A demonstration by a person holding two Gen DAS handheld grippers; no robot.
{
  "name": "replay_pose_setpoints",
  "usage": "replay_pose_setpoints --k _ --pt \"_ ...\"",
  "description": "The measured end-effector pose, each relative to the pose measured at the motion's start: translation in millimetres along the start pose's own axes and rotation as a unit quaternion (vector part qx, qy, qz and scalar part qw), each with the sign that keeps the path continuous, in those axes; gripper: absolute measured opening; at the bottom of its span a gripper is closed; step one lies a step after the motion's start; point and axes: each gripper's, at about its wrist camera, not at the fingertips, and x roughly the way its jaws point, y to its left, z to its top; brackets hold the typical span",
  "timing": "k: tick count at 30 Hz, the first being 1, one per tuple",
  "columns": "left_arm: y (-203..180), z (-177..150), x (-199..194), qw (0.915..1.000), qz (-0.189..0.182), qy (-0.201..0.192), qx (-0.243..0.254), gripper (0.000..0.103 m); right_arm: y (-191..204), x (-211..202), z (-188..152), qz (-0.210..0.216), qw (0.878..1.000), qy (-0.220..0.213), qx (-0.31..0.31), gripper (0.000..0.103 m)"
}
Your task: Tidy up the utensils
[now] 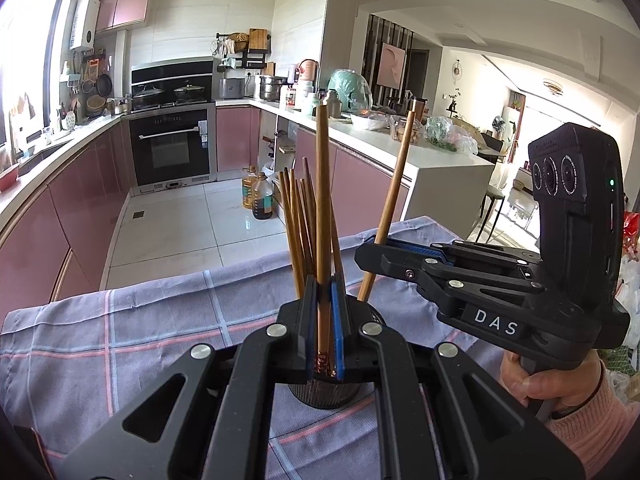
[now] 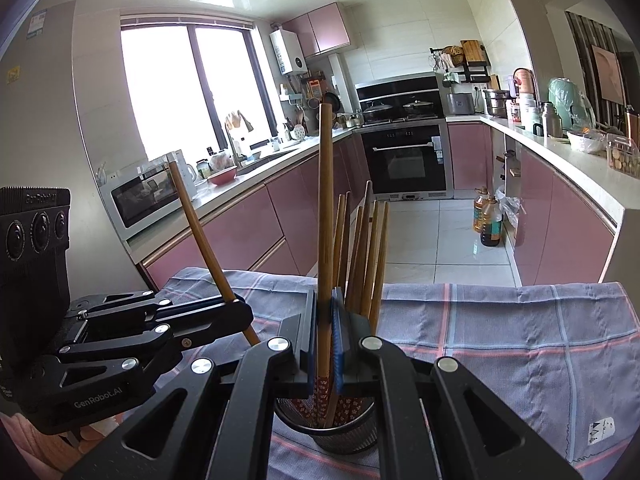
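Both the left tongs [image 1: 323, 320] and right tongs [image 2: 325, 336] are clamped on one upright chopstick each, directly above the mesh holder [image 2: 325, 426].

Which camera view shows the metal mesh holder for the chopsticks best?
The right wrist view: the mesh holder shows its rim, its inside and the patterned chopstick ends in it, below the right gripper. In the left wrist view the left gripper covers most of it; only the lower wall shows.
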Motion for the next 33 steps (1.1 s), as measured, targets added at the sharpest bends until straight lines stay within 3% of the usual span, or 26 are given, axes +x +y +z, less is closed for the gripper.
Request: replay_pose_setpoints --k 15,33 --pt "3.1 -9.8 19.4 0.9995 -0.002 0.030 0.008 0.007 -0.4 26.0 -11.2 -0.002 0.999 0.040 -0.003 0.007" --pt "31.1 -20.0 57.5 0.9973 -0.016 0.067 -0.023 0.008 -9.7 29.6 -15.5 0.001 0.999 0.043 0.024 0.010"
